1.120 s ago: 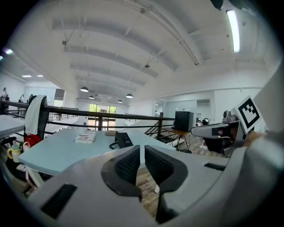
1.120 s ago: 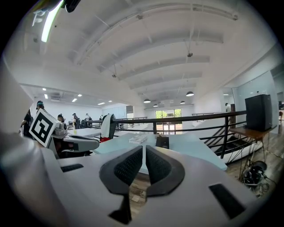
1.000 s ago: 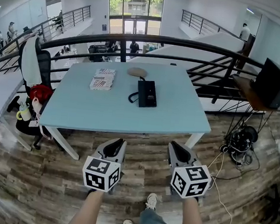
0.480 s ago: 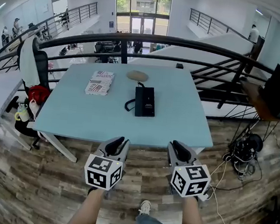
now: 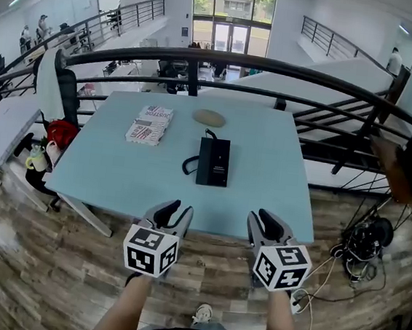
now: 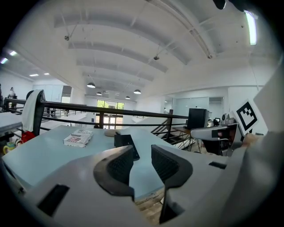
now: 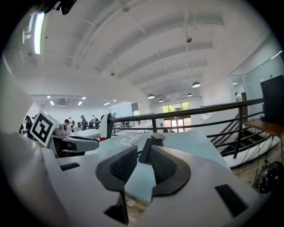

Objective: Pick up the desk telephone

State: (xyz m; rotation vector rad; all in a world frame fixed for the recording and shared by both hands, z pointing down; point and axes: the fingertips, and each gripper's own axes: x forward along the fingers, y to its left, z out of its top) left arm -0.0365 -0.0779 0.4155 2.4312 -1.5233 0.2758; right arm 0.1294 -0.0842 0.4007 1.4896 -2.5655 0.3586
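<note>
The black desk telephone (image 5: 214,161) lies flat near the middle of the light-blue table (image 5: 118,170), its coiled cord on its left side. Both grippers hover side by side just short of the table's near edge, pointing at the phone and well apart from it. My left gripper (image 5: 175,210) is open; its jaws have just been opening, with nothing between them. My right gripper (image 5: 263,219) is open the same way, its jaws also empty. The left gripper (image 6: 142,153) sees the telephone (image 6: 123,140) ahead, and so does the right gripper (image 7: 144,156), with the telephone (image 7: 149,148) beyond its jaws.
A book (image 5: 150,124) and a flat beige disc (image 5: 209,117) lie on the table's far half. A black railing (image 5: 274,69) runs behind the table. An office chair with a red bag (image 5: 59,132) stands at the left; cables (image 5: 359,243) lie on the wood floor at the right.
Both grippers have moved forward to the table's near edge, and the table now fills more of the head view. Both pairs of jaws have parted from shut to a narrow gap.
</note>
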